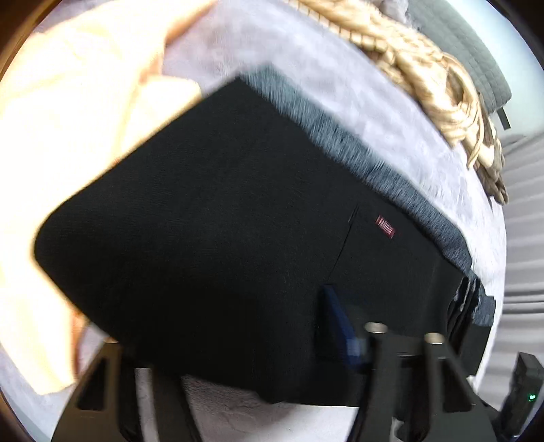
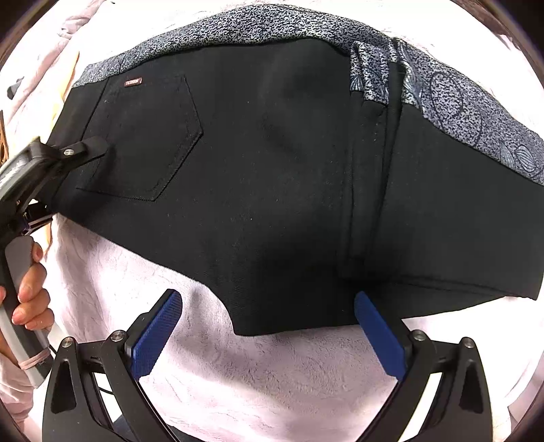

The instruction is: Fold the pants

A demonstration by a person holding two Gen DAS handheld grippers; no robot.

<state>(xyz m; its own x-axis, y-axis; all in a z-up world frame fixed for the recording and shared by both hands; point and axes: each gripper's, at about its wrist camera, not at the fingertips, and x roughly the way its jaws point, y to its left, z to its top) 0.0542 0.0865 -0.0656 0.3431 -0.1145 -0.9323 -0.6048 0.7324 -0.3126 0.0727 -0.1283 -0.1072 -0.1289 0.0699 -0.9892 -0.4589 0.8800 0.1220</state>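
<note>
Right wrist view looks down on the black pants (image 2: 272, 176), which lie spread flat on a pale pinkish fleece blanket (image 2: 258, 380), already doubled over so that a second layer overlaps on the right side. A grey speckled waistband (image 2: 258, 27) with a leaf-like pattern runs along the far edge, and a back pocket (image 2: 146, 142) with a small reddish label (image 2: 133, 82) above it sits toward the left. The right gripper (image 2: 268, 331) hangs over the near hem with its jaws spread wide; its blue pads (image 2: 154, 335) stand clear on either side of the hem's lowest corner, pressing on nothing.

At the left edge of that view the left gripper (image 2: 98, 148) reaches in with its fingers brought together at the pants' left border beside the pocket, and a hand (image 2: 29, 292) grips its grey handle. Its own camera is blurred, yet it shows black cloth filling the frame and draped over the fingers, a blue pad (image 1: 340, 323) pinched into the fabric, so the jaws are clamped on the pants' edge.

Beyond the waistband in the left wrist view lie a cream cloth (image 1: 68, 119) to the left, a tan braided rope-like bundle (image 1: 425, 78) farther off, and a dark quilted cushion (image 1: 469, 57) behind it
</note>
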